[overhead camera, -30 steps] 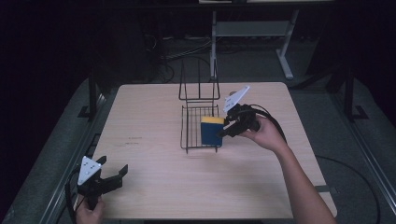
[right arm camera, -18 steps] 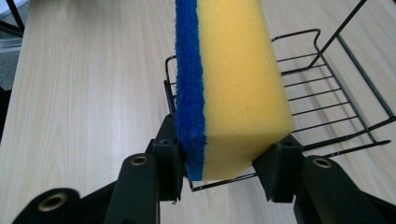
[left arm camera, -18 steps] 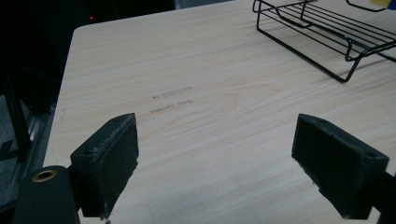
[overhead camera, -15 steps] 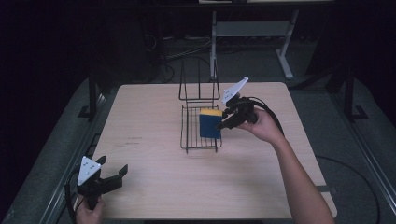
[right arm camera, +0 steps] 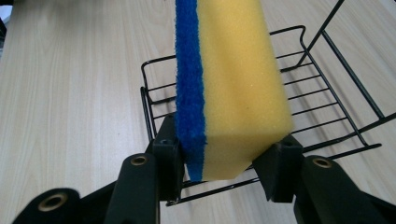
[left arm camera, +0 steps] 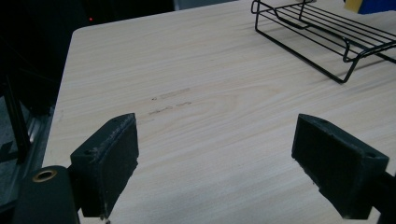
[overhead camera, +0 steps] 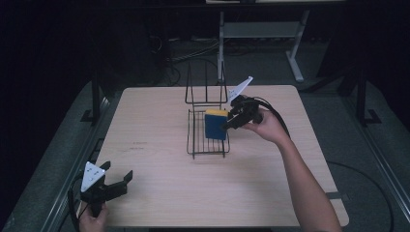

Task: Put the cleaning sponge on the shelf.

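One sponge (right arm camera: 231, 79) between right tool (right arm camera: 224, 163) pads, seemingly above rack (right arm camera: 327, 93).

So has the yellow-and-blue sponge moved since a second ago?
Yes. The yellow-and-blue sponge, clamped in the right gripper, has moved up the high view, from the black wire rack's near right corner toward its upright back.

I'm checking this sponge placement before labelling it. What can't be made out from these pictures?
- Sponge: top cut off by the right gripper view's upper edge; in the high view, too small to tell whether it touches the wire rack.
- Right gripper: its fingers cover the sponge's gripped sides.
- Rack: right part cut off in the left gripper view.
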Available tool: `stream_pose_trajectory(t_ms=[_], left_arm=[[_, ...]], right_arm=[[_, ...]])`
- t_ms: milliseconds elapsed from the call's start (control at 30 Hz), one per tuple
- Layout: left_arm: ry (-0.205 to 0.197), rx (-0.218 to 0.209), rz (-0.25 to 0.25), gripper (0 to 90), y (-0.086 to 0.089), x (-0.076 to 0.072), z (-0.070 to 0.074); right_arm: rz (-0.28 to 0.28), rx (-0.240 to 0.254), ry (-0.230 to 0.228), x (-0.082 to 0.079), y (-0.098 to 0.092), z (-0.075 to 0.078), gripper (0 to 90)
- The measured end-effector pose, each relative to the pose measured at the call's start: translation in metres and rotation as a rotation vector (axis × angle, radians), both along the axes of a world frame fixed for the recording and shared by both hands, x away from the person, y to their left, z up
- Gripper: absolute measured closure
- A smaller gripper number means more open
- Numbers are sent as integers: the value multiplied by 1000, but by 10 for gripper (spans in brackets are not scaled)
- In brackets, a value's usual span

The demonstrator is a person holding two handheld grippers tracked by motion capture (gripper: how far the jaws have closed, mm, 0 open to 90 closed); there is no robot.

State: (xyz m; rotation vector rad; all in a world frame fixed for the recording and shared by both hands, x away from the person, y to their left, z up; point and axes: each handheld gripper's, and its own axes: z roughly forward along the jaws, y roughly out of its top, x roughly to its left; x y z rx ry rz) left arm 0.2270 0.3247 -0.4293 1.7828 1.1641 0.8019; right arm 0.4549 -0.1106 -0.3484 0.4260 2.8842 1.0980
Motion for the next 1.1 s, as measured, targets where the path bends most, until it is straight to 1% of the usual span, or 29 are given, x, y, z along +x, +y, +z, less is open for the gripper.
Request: stream_pose_trajectory(t_ms=[100,200,267,333,367,433,500,767,800,900,967,1033,1100], left_arm=[[-1,1,-1,141,0,0,0],[0,2,-2,141,-1,0,0],[-4,-2,0,141,-2,-1,1],[-5,-3,1,141,-2,-1,1],[-6,-2,1,141,-2,-1,1],[-2,-1,1,141,-2,0,1],[-1,-3,1,141,-2,0,1],[-3,3,-6,141,-3,2,1],[-5,1,-6,141,-4,2,1],[-4,2,-6,141,-4,3,1],[-3,4,-9,141,-3,3,1],[-1,6,-7,141,-3,3,1],[-5,0,-6,141,-2,2,1]], right_arm=[[-7,7,-7,2,1,-1,561],[8,6,-8,7,1,-5,560],[-1,6,6,9,1,-8,560],[-4,5,5,11,2,-10,560],[-18,1,20,13,2,-12,560],[-20,2,23,14,2,-12,560],[-29,5,35,17,1,-15,559],[-27,6,30,21,0,-19,559],[-32,4,22,22,0,-21,559],[-40,1,31,23,0,-23,559],[-32,0,35,23,2,-25,558],[-32,-11,25,23,5,-26,559],[-33,-9,33,24,5,-28,558]])
